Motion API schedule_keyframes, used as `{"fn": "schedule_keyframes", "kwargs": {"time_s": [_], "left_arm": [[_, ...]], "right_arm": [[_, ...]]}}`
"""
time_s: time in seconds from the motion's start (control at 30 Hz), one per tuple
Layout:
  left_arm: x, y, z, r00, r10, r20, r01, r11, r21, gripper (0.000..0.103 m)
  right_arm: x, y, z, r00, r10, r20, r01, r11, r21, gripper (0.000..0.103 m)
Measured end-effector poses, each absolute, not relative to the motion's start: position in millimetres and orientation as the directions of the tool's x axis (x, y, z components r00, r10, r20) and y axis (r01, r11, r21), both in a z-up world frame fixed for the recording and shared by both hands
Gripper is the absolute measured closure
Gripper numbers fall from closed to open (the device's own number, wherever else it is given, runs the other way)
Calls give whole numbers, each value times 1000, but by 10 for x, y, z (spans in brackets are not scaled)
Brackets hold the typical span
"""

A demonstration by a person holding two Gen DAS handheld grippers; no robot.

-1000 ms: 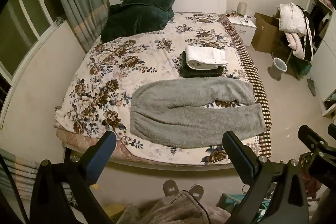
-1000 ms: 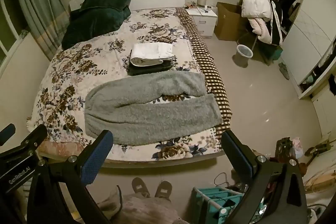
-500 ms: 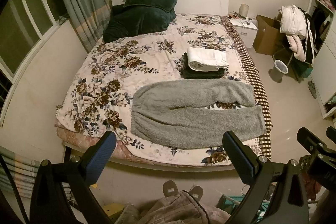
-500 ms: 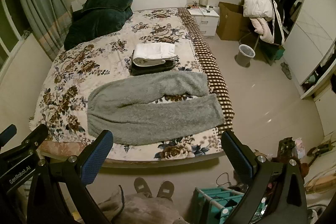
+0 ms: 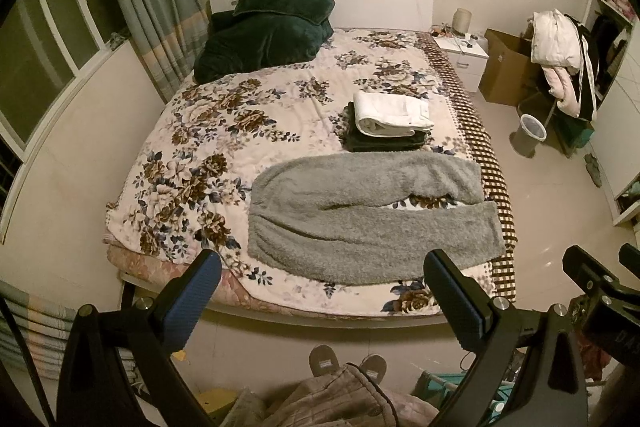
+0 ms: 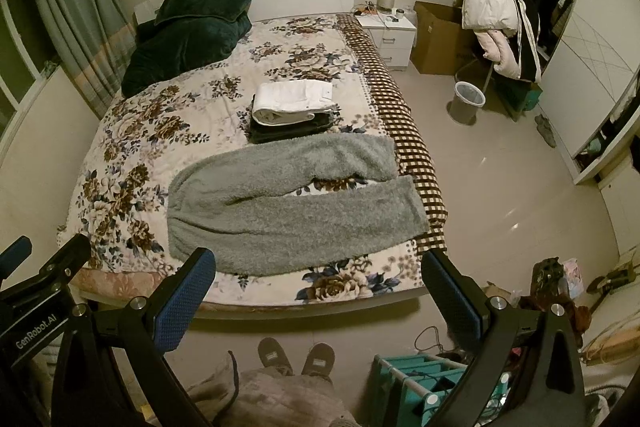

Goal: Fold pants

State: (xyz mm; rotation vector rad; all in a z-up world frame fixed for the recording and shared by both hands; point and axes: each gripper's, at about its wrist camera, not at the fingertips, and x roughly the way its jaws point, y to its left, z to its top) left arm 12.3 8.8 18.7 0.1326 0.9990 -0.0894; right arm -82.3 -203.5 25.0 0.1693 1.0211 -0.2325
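Both views have edged nearer the bed (image 5: 180, 163), where the grey pants (image 5: 360, 219) lie unfolded, while the left hand-held gripper (image 5: 320, 287) and right hand-held gripper (image 6: 318, 287) stay spread and empty, so folding has not begun.

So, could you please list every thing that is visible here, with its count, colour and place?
pants: 1, grey fleece, flat across bed foot
folded clothes: 1 stack, white over dark, behind pants
blanket: 1, dark green, by headboard
bed: 1, floral cover
nightstand: 1, white, right of bed
cardboard box: 1, brown, beside nightstand
bin: 1, grey, on floor
left gripper: open, empty
right gripper: open, empty
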Motion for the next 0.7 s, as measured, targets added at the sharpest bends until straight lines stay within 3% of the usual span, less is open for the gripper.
{"fn": "schedule_keyframes", "kwargs": {"time_s": [0.7], "left_arm": [[74, -72, 230, 543, -15, -840, 134, 989, 68, 0]], "right_arm": [[-858, -2027, 256, 499, -107, -860, 267, 963, 35, 0]]}}
